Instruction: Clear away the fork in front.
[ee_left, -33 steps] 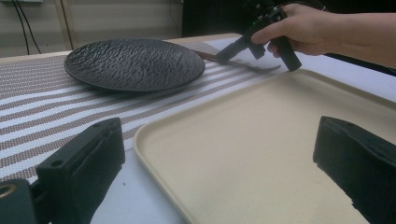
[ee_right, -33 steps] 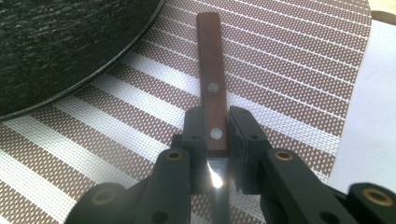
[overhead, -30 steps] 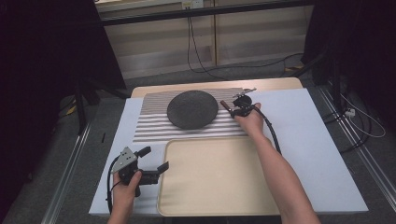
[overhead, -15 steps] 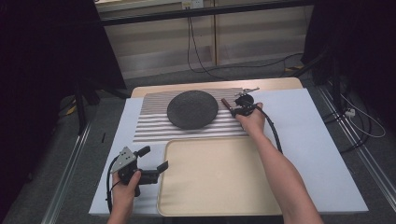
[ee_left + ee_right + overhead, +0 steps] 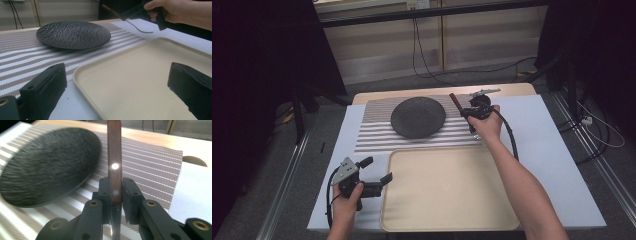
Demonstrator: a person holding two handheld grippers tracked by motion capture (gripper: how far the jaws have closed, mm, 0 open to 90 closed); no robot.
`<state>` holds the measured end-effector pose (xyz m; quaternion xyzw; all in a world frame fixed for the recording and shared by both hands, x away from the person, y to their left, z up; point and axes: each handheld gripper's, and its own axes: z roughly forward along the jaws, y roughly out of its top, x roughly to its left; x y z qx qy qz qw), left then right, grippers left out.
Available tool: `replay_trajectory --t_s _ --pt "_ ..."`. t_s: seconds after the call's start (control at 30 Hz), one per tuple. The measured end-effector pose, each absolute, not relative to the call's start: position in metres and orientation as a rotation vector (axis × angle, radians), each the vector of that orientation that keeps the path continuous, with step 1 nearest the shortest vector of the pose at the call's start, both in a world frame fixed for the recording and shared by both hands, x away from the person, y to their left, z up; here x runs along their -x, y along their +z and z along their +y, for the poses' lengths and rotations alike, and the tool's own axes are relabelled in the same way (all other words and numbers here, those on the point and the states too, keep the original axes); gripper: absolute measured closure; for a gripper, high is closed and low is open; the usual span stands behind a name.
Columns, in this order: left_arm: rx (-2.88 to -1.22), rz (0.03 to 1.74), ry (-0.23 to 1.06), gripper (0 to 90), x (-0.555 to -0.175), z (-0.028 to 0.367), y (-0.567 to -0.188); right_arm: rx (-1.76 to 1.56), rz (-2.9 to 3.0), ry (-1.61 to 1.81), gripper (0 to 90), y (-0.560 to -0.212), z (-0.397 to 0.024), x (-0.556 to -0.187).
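Two tongs, one per hand. Right tongs (image 5: 115, 195): pads clamped on one piece of cutlery (image 5: 114, 157) with a wooden handle. The handle stands up between the pads in the right gripper view. In the left gripper view the metal end (image 5: 140, 28) curves out below the right hand (image 5: 175, 11), clear of the tabletop (image 5: 537, 135); whether it is a fork or a spoon cannot be told. Left tongs (image 5: 120, 87): spread wide, nothing between them, held low at the near left corner of one beige tray (image 5: 447, 190).

One dark round plate (image 5: 418, 117), textured, lies just left of the right tongs and well ahead of the left tongs. It rests on one striped placemat (image 5: 372, 140), which runs beneath the held cutlery. One white sheet (image 5: 542, 150) covers the tabletop under mat and tray, reaching to the right of the right tongs. Two cables, one trailing from each tongs.
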<state>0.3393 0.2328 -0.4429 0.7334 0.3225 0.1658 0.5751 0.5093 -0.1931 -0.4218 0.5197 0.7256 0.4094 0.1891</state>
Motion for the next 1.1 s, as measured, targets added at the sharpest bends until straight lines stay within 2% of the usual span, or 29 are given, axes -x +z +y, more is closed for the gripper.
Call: replay_trajectory --t_s 0.33,1.1 --pt "-1.718 0.756 0.389 2.6 -0.339 0.232 -0.442 -1.378 2.035 1.276 79.2 -0.409 -0.199 -0.469" --pt "-1.736 0.729 0.390 2.6 -0.335 0.221 -0.434 -1.289 2.049 1.458 79.1 -0.415 -0.201 -0.388"
